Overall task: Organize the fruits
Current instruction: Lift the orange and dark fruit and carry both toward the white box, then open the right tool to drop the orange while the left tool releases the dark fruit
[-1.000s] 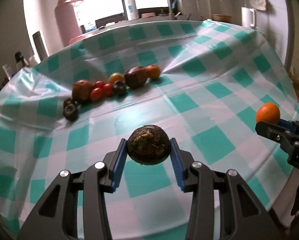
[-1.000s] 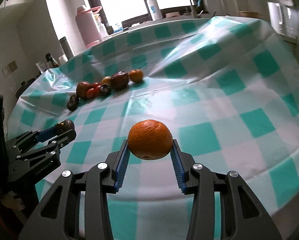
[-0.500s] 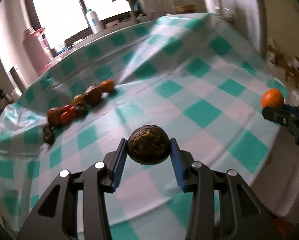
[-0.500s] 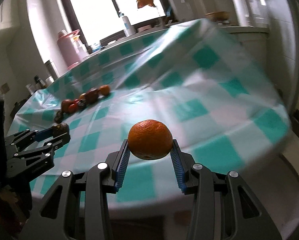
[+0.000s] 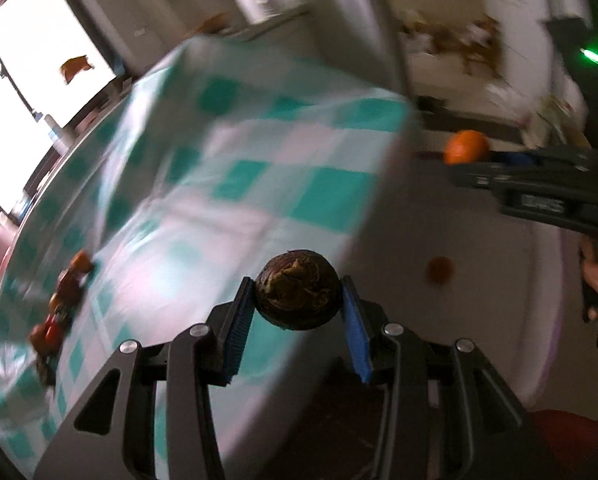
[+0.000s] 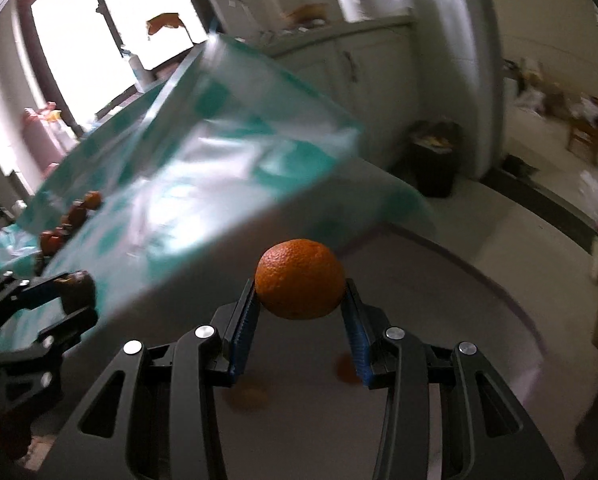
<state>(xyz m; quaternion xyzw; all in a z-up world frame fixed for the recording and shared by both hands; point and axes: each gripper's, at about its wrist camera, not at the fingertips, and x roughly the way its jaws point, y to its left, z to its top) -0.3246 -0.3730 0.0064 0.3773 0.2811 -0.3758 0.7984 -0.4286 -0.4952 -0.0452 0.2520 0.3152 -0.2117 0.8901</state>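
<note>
Both tilted down, left gripper (image 5: 298,296) rolled

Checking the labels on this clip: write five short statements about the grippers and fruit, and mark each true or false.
1. The right gripper grips an orange. True.
2. The left gripper is empty. False: it is shut on a dark brown fruit.
3. A row of fruits lies on the checked tablecloth. True.
4. The orange rests on the tablecloth. False: it is held in the air, past the table's edge.
5. The tablecloth is red. False: it is teal and white.
</note>
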